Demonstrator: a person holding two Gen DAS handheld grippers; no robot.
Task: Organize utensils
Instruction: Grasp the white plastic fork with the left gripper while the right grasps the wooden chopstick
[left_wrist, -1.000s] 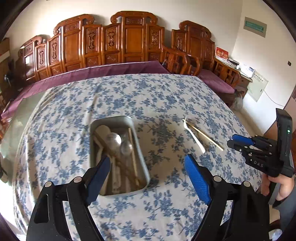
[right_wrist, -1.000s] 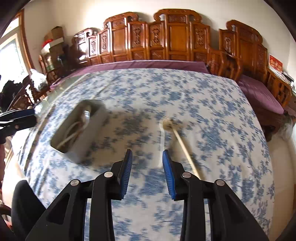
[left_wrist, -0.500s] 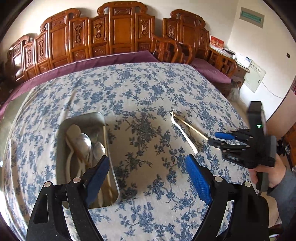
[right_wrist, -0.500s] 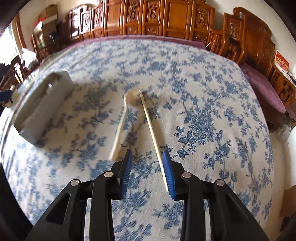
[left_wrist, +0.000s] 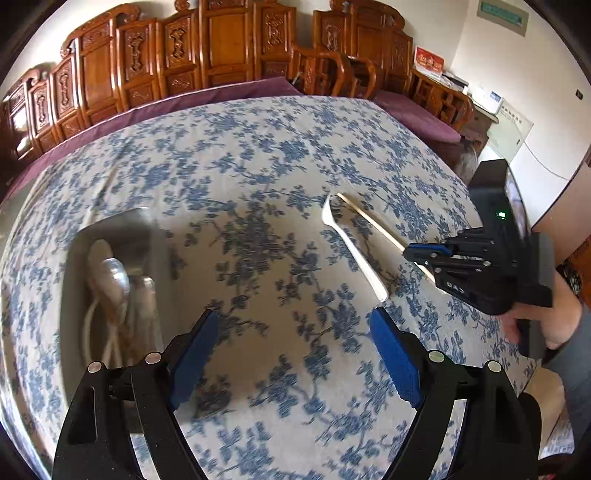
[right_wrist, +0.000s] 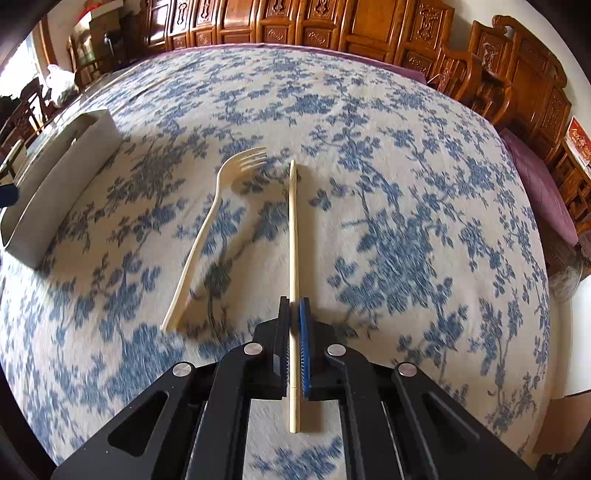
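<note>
Chopstick (right_wrist: 293, 236) is lying on the blue-flowered tablecloth (right_wrist: 388, 184), its near part sitting between the pads of the right gripper (right_wrist: 294, 314), whose jaws have just been closing and are now pinching it. Pale plastic fork (right_wrist: 207, 229) is lying just to its left, tines pointing away, apart from the chopstick. Metal tray (left_wrist: 70, 266) holding spoons and other utensils is sitting further left, well apart. Left gripper (left_wrist: 295, 339) is hovering over bare cloth beside the tray, jaws spread wide, holding nothing.
</note>
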